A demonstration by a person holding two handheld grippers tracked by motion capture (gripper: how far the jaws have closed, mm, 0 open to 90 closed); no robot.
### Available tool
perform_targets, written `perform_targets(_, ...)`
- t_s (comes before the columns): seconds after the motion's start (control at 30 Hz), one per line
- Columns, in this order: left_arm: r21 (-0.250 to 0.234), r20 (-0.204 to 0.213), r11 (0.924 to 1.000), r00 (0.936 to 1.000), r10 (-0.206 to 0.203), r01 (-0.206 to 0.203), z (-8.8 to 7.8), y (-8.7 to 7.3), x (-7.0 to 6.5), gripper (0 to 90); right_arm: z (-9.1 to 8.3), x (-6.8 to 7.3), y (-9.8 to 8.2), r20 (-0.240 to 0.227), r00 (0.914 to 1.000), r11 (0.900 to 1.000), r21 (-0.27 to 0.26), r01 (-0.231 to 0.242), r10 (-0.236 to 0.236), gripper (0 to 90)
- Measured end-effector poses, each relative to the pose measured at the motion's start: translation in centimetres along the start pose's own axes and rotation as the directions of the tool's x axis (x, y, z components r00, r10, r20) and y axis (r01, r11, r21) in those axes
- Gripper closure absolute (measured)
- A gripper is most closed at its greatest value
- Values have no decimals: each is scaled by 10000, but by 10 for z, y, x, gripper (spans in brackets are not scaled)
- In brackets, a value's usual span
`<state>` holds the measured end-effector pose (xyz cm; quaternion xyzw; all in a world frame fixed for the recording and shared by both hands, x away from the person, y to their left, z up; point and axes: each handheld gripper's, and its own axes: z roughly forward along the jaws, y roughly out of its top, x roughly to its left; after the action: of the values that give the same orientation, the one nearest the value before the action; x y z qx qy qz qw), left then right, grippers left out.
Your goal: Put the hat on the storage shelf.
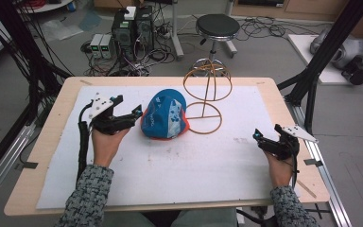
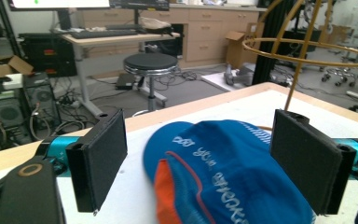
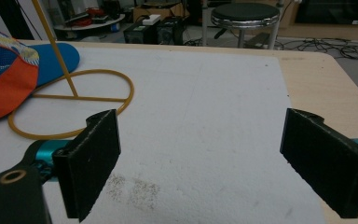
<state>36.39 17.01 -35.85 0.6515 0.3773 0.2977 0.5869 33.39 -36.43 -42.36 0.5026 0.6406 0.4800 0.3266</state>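
The left gripper, jaws released astride the cap, risks pinching only loose fabric and dragging it into the wire stand; the right gripper sits released far right.

A lab or research workroom — not a home. Black frame struts flank the table, and cables sprawl over the grey floor beyond it. Two computer towers and small grey boxes sit on that floor beside a round black stool. The left gripper view shows a desk with a keyboard, wooden drawer units along the wall and cardboard boxes — working clutter, plainly.
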Motion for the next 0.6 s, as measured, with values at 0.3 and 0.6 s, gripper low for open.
perform_targets(0.3, 45, 671, 9999, 9976, -154, 152, 26, -6, -14, 225, 0, -1, 0, -12, 10000, 10000, 31, 6, -6, 113)
perform_targets(0.6, 208, 702, 9996, 9973, -205, 190, 54, -7, -27, 224, 1, -1, 0, -1, 10000, 10000, 15, 26, -26, 113)
